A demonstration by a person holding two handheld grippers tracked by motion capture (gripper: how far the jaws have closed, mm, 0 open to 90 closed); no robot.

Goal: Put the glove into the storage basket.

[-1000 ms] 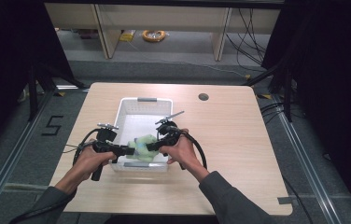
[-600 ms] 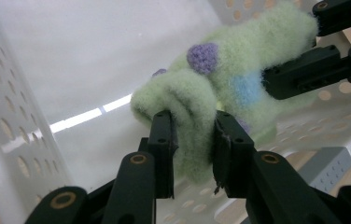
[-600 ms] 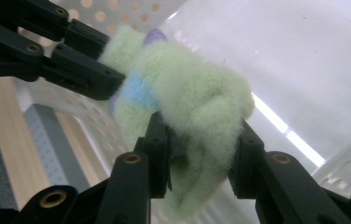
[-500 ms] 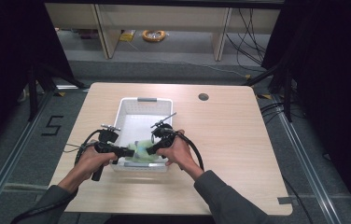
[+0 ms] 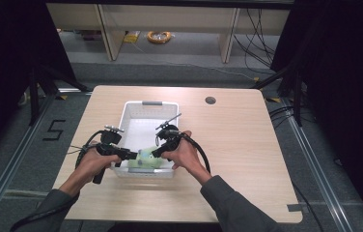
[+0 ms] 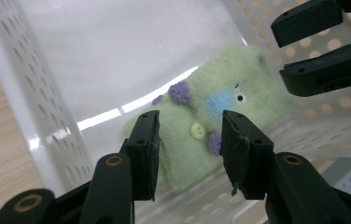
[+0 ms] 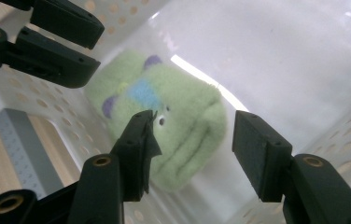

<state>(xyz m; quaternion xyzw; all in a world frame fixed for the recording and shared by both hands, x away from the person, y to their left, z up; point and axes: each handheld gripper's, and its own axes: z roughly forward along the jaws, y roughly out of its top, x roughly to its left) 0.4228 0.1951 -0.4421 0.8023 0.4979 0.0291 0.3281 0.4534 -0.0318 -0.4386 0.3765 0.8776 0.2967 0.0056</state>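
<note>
A green plush toy (image 5: pixel 145 159) with purple spots, a blue patch and a yellow button lies in the near end of a white perforated basket (image 5: pixel 130 112). My left gripper (image 5: pixel 133 155) points at it from the left, my right gripper (image 5: pixel 156 152) from the right. In the left gripper view the toy (image 6: pixel 197 105) lies beyond the left gripper (image 6: pixel 190 122), whose jaws have just been opening and touch nothing. The right gripper (image 7: pixel 196 122) has also just been opening, and the toy (image 7: pixel 183 100) lies free below it. Each view shows the other gripper's jaws beside the toy.
The basket stands on a wooden table (image 5: pixel 247 159) with a round cable hole (image 5: pixel 210 100) at the back. Bare tabletop lies to the right of the basket. Beyond the table are shelf legs, cables and a yellow roll (image 5: pixel 159 36) on the floor.
The green toy has sunk a little, down into the near end of the basket. Both hands stay almost where they were.
</note>
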